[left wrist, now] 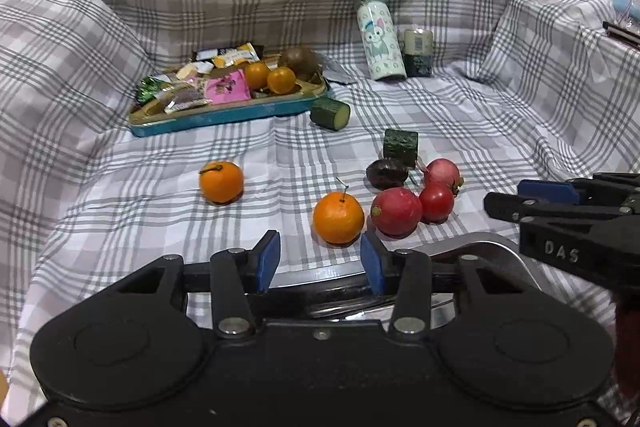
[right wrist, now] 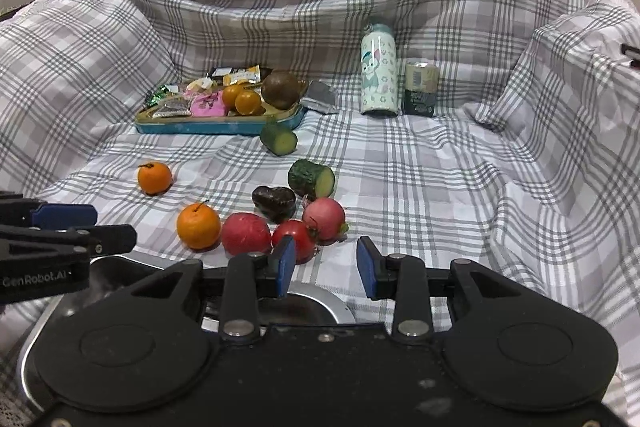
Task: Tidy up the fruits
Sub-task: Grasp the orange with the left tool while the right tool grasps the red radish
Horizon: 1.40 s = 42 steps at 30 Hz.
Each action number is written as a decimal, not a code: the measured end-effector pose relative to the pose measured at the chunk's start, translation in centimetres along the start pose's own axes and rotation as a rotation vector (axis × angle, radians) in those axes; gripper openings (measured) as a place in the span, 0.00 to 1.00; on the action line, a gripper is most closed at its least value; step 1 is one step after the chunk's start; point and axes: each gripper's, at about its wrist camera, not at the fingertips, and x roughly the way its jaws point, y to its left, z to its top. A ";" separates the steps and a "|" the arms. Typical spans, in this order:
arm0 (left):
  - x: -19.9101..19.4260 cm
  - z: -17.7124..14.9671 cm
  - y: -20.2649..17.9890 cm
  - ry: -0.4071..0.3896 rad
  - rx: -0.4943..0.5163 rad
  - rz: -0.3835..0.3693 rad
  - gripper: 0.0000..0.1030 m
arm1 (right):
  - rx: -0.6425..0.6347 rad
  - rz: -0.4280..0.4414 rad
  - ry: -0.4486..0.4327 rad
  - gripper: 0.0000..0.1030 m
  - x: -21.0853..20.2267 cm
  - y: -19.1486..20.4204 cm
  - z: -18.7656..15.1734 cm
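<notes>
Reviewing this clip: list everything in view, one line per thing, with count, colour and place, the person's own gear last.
oranges: two loose, orange, on the cloth; two smaller on the tray
red fruits: three, red and pinkish, clustered right of the near orange
dark fruit: one, blackish, behind the cluster
cucumber pieces: two, green, one at the tray corner
tray: one, blue, back left, with snack packets and a brown fruit
bottle: one, pale green, back
can: one, dark green, beside the bottle
metal bowl: one, silver, nearest edge
checked cloth: one, grey-white, under everything
left claw: open, empty
right claw: open, empty
</notes>
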 end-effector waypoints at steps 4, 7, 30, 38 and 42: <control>1.3 0.3 -0.2 0.022 0.016 -0.017 0.50 | -0.016 0.008 0.024 0.35 1.3 0.3 -0.2; 2.2 0.6 -0.5 0.034 0.034 -0.028 0.50 | -0.013 0.014 0.036 0.35 2.2 0.2 -0.1; 7.5 1.4 -0.8 0.104 0.038 -0.030 0.50 | 0.140 0.027 0.009 0.35 4.6 -2.5 0.0; 7.0 1.9 -0.1 0.057 0.020 -0.035 0.47 | 0.076 0.051 0.010 0.35 4.7 -1.5 -0.1; 6.1 1.8 0.9 0.042 0.007 -0.021 0.47 | 0.072 0.056 0.011 0.35 4.7 -1.5 -0.2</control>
